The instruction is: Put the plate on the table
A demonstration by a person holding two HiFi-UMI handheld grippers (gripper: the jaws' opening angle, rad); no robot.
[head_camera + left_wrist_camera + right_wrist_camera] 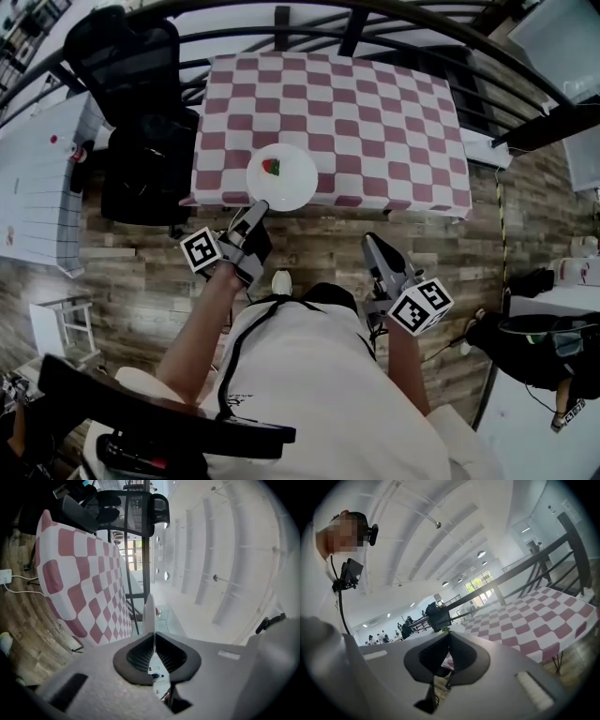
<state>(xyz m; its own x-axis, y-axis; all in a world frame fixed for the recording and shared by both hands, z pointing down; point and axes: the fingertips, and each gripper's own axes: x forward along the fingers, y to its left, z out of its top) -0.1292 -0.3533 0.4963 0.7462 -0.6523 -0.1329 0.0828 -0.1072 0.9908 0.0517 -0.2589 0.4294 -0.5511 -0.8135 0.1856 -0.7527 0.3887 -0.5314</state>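
A white plate (286, 178) with a small red and green piece of food (272, 168) on it lies over the front edge of the table with the red-and-white checked cloth (375, 112). I cannot tell whether it rests on the cloth. My left gripper (258, 208) is shut on the plate's near rim. In the left gripper view the plate (149, 613) stands edge-on, pinched between the jaws of the left gripper (153, 637). My right gripper (372, 242) hangs in front of the table over the wooden floor, shut and holding nothing; the checked cloth (534, 620) lies ahead of it to the right.
A black office chair (141, 122) stands against the table's left side. Further left is a white table (37, 178), with a small white stool (66, 323) nearer me. A dark railing (281, 28) runs behind the table. More white furniture stands at the right (562, 300).
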